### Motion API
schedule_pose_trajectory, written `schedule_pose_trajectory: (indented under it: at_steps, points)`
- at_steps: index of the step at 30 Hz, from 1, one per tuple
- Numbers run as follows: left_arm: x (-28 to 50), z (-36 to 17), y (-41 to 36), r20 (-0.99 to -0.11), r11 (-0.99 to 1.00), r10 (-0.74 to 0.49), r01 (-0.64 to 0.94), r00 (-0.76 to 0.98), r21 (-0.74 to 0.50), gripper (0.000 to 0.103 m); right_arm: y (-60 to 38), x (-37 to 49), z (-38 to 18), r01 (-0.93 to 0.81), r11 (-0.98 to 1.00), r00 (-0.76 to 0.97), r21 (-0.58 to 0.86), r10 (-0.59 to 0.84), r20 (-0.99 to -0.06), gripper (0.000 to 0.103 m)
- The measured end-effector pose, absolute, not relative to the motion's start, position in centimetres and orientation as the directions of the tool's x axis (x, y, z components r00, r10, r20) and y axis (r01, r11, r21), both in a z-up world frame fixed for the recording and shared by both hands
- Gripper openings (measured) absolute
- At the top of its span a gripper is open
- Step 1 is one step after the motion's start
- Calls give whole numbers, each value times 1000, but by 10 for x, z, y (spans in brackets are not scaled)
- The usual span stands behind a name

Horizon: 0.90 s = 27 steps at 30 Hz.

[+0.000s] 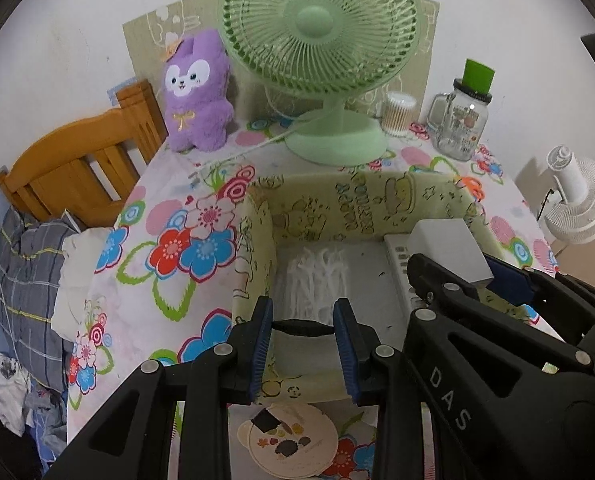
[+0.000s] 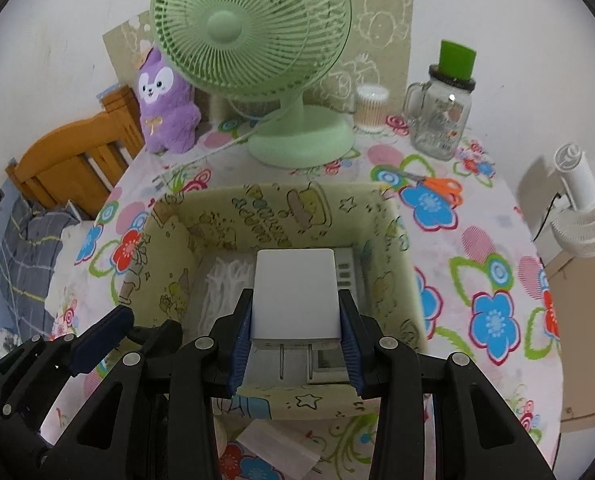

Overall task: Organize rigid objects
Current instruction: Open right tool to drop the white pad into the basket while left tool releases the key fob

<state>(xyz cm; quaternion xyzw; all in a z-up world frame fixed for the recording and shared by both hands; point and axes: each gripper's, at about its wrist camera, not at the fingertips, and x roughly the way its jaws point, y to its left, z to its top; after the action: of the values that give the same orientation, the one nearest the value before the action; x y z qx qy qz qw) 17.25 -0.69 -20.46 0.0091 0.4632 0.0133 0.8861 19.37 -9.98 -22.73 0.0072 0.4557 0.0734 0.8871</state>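
Observation:
A yellow-green patterned fabric box [image 1: 257, 236] [image 2: 165, 236] sits on the flowered tablecloth. In it lie a bundle of white plastic picks [image 1: 317, 280] [image 2: 225, 284] and a white remote [image 1: 397, 256] [image 2: 345, 272]. My left gripper [image 1: 302, 308] hangs over the box's near side, shut on a small black bar-shaped object [image 1: 303, 326]. To its right, my right gripper [image 2: 296, 300] [image 1: 457, 276] is shut on a white plug adapter [image 2: 295, 292] [image 1: 449, 244], prongs toward the camera, held above the remote end of the box.
Behind the box stand a green desk fan [image 1: 321, 60], a purple plush [image 1: 197, 92], a cotton-swab tub [image 1: 397, 114] and a glass mug jar with a green lid [image 1: 461, 120]. Orange scissors [image 2: 441, 188] lie at the right. A round printed disc [image 1: 289, 440] lies at the near edge.

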Motion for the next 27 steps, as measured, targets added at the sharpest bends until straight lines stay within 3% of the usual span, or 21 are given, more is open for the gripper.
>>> schedule_pose_trajectory:
  at_steps: [9,13,20,24,26,27]
  points:
    - [175,-216,-6,-841,1000,18,8,541,26,46,-98,199,-246,-140,975,522,175,223,-823,43]
    - [175,-216,-10,-843,999,2,31,537,22,58,-101,198,-246,-127,976,516,177,217,-829,44]
    - [173,-212,-14,-849,999,-2,29,528,16,68,-110,192,-240,-105,983,521,149,182,-834,46]
    - [168,-205,-15,-842,999,2,29,540,21,75,-116,186,-233,-77,988,536,133,154,-830,57]
    - [165,-199,-15,-836,999,0,29,549,19,82,-121,182,-228,-68,988,548,142,156,-822,75]
    - [164,-197,-16,-832,999,1,28,555,20,84,-123,178,-224,-65,987,561,147,158,-812,78]
